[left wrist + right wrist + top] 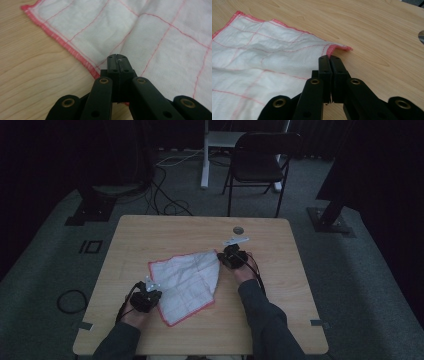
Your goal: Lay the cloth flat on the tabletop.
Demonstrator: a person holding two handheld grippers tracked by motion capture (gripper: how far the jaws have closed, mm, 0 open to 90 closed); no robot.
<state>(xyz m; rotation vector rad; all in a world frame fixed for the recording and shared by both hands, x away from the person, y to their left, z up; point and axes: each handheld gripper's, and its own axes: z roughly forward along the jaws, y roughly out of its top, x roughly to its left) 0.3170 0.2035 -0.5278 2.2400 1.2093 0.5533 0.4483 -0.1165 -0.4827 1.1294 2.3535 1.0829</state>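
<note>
Plainly unlabelled white cloth, red-gridded, red hem, wooden table

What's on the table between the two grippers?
The cloth lies between them in the high view. The left gripper pinches its near edge and the right gripper its far corner, and no other thing lies there.

One white cloth with red edging and red grid lines lies on one wooden table; one round hole sits near the table's far edge. Two hand-held grippers: one left gripper and one right gripper, each carried by one hand, two sleeved forearms in all. On the floor beyond: one black folding chair, one coiled black cable at the left.
</note>
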